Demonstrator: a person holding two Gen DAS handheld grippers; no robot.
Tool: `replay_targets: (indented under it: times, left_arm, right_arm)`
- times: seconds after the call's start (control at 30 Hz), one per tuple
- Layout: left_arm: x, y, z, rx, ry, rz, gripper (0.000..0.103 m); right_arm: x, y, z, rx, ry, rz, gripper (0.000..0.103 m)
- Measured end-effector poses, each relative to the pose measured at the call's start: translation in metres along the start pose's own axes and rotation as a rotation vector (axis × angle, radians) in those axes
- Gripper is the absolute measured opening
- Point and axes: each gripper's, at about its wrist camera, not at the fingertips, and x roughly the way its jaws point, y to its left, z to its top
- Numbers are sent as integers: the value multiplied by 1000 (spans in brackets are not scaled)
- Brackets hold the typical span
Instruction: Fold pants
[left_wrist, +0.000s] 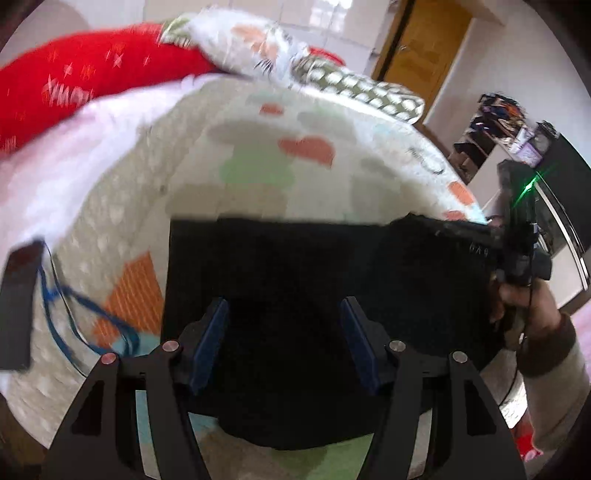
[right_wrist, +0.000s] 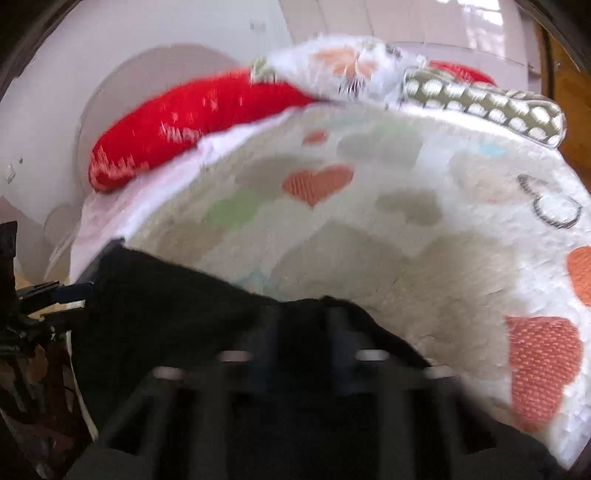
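Observation:
Black pants lie spread on a bed with a white, heart-patterned blanket. My left gripper is open, its blue-padded fingers hovering over the near part of the pants. In the left wrist view my right gripper sits at the pants' right corner, with cloth at its tip. In the blurred right wrist view the pants stretch left, and my right gripper has its fingers a little apart with black cloth bunched between them.
A red pillow and a dotted grey cushion lie at the head of the bed. A dark rectangular object with blue cords rests at the bed's left. A wooden door and cluttered shelves stand at right.

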Motion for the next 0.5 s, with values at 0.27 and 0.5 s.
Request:
replay_targets:
  times: [0.27,0.5]
  left_arm:
    - [23,6,-7,-13,4,33,62]
    - [0,7,-4,-17,-31,62,62]
  right_arm:
    - [17,-16,3,82,-43,-66,4]
    - [-29,-21,-13,159,-82,-66,39]
